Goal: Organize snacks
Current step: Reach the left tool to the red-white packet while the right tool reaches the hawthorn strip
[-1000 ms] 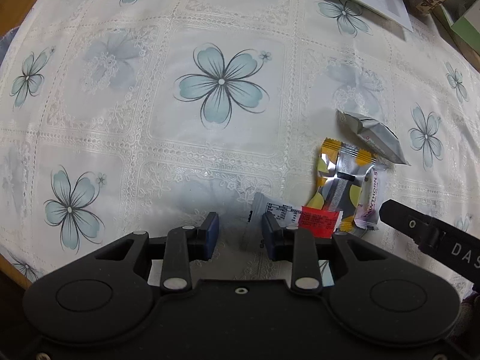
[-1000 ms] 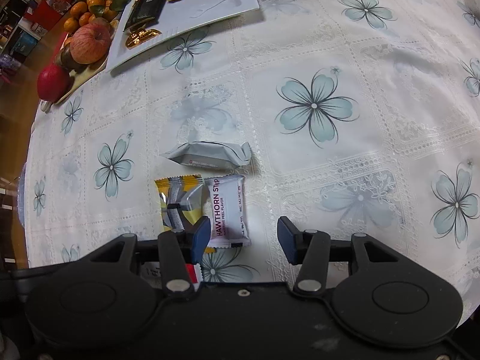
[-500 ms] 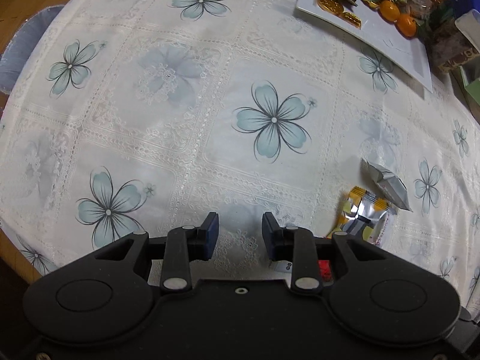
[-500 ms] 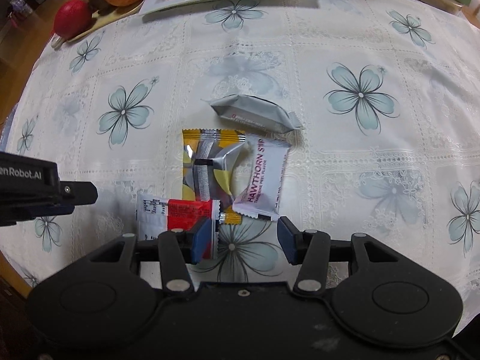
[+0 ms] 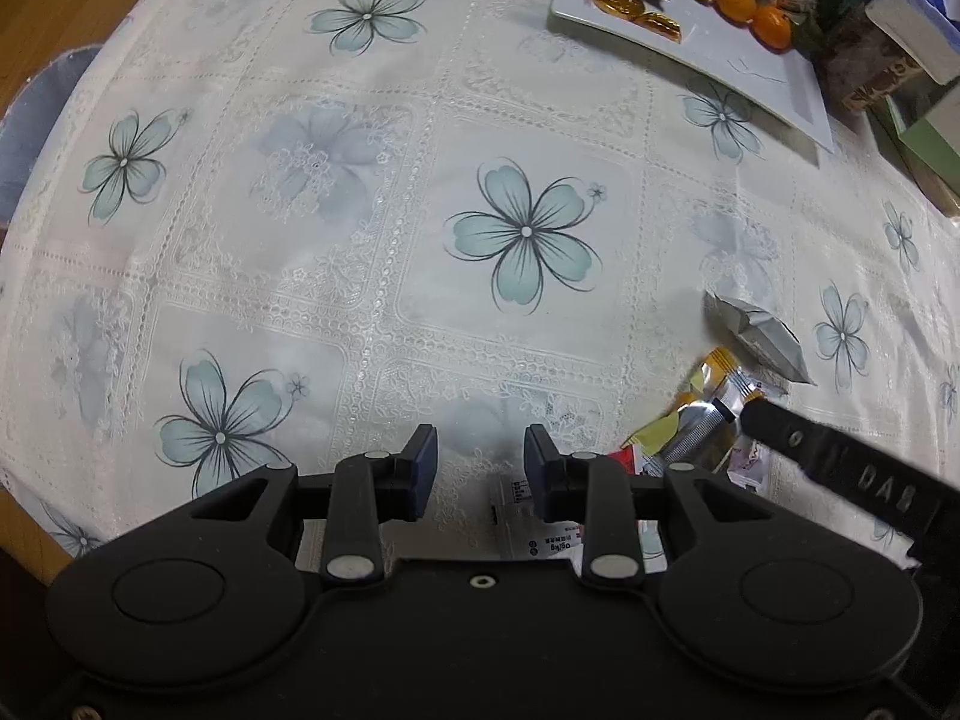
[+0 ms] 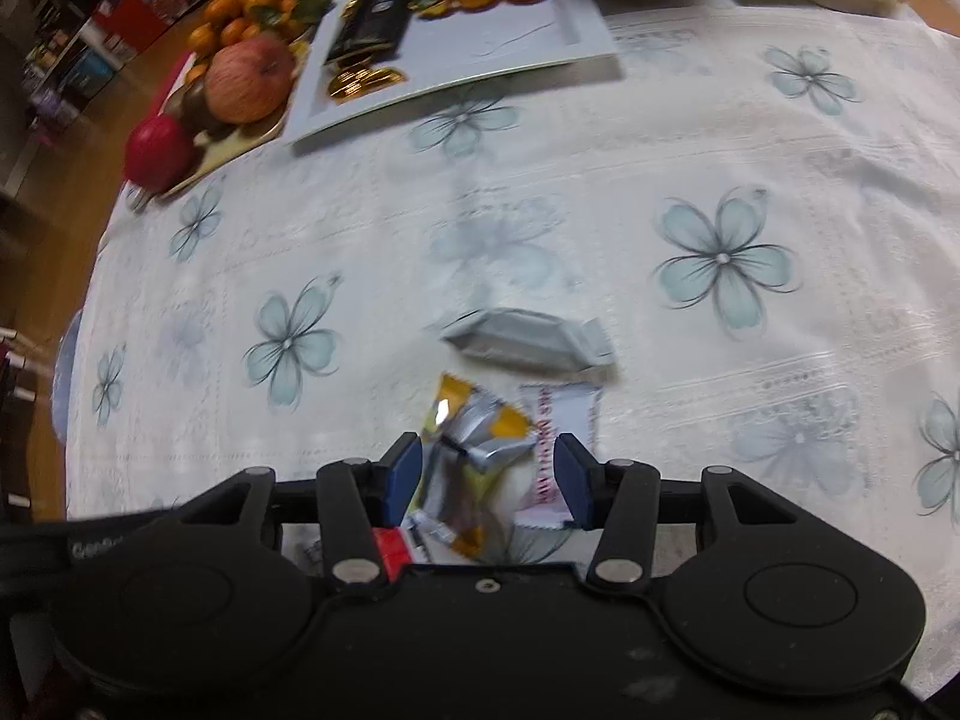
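Several snack packets lie together on the flowered tablecloth. A grey packet (image 6: 528, 343) lies farthest, with a yellow and silver packet (image 6: 474, 456) and a white hawthorn packet (image 6: 555, 450) in front of it. A red and white packet (image 6: 393, 546) lies mostly hidden under the right gripper. My right gripper (image 6: 487, 477) is open, its fingers standing either side of the yellow and white packets. My left gripper (image 5: 480, 468) is open and empty above bare cloth, with the red and white packet (image 5: 540, 531) just under its right finger. The grey packet (image 5: 759, 339) and the yellow packet (image 5: 699, 414) lie to its right.
A white tray (image 6: 480, 60) with chocolate, gold coins and oranges stands at the far side. A board with an apple (image 6: 249, 81) and other fruit stands left of it. Boxes (image 5: 924, 126) stand at the far right. The table's edge (image 5: 24, 516) runs near on the left.
The right gripper has moved forward and lower over the packets, which now sit between its fingers. The left gripper has shifted a little; the red packet shows more beneath it.
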The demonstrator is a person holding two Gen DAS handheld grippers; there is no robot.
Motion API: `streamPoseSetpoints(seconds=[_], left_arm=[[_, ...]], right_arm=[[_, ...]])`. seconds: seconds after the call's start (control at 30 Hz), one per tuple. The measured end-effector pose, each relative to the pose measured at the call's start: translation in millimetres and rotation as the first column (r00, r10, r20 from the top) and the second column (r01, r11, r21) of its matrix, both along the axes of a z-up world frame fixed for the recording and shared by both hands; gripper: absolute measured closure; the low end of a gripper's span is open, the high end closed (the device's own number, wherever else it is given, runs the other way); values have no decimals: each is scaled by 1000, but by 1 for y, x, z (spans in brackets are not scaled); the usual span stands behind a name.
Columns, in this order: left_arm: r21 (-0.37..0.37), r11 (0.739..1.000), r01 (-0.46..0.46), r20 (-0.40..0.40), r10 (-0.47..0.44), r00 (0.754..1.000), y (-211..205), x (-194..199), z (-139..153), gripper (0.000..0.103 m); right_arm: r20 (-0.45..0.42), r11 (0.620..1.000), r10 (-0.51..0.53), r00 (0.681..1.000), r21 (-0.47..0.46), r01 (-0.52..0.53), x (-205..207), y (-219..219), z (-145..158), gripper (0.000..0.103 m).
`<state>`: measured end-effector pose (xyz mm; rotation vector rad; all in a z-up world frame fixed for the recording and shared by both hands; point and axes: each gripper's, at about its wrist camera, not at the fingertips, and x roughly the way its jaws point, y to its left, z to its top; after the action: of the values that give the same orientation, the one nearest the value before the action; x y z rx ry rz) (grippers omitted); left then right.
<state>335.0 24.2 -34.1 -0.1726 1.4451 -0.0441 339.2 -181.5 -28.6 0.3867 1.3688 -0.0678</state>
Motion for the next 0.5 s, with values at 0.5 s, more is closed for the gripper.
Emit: streamPoseSetpoints(seconds=[0.5], left_arm=[[-58, 942, 331, 14, -330, 944, -30, -21, -4, 63]], right_arm=[[-98, 999, -17, 995, -29, 14, 3, -14, -19, 54]])
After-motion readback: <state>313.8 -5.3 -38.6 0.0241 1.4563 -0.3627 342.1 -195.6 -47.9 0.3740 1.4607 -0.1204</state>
